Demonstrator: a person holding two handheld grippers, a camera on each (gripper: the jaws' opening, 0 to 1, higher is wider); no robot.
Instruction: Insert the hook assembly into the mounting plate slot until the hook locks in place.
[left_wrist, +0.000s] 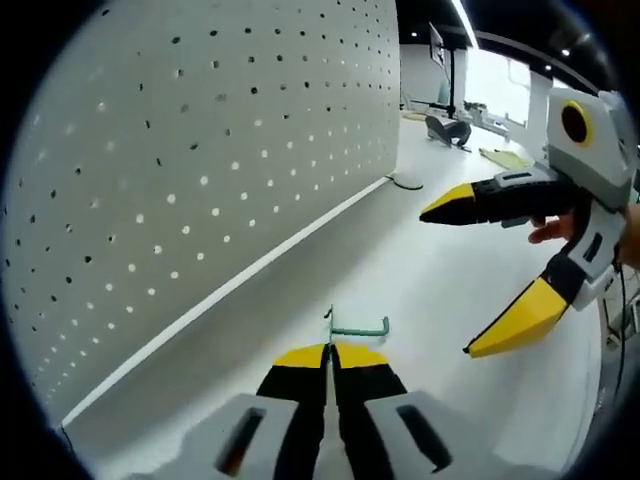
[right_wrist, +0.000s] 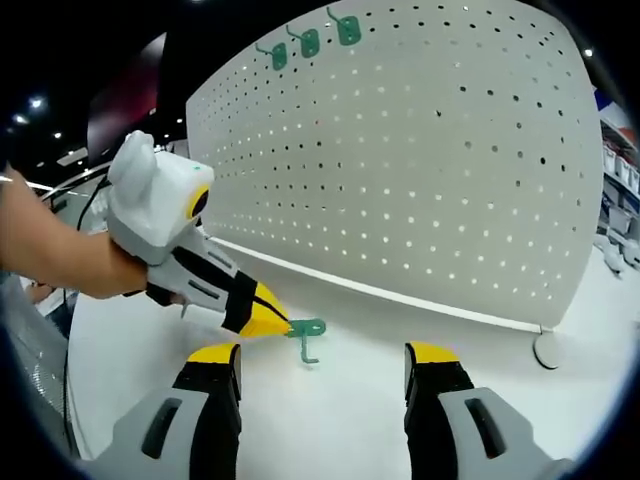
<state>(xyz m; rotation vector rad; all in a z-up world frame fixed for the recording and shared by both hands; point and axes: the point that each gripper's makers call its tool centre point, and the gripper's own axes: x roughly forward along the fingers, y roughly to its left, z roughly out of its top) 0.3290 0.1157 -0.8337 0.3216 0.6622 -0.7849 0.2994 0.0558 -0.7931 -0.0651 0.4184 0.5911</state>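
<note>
A small green hook (left_wrist: 358, 328) sticks out of the tips of my left gripper (left_wrist: 330, 350), whose jaws are shut on its near end just above the white table. The white pegboard (left_wrist: 200, 160) rises close on the left. My right gripper (left_wrist: 445, 283) hangs at the right, jaws wide apart with nothing between them. In the right gripper view the left gripper (right_wrist: 272, 320) comes in from the left, holding the green hook (right_wrist: 306, 334) low in front of the pegboard (right_wrist: 420, 150). The right gripper (right_wrist: 322, 354) stands open just short of the hook.
Three green hooks (right_wrist: 308, 42) hang along the pegboard's top edge. A round foot (right_wrist: 546, 348) props the board at its right end. A hand and forearm (right_wrist: 60, 255) hold the left gripper. A dark object (left_wrist: 448, 128) and a yellowish item (left_wrist: 505, 157) lie farther down the table.
</note>
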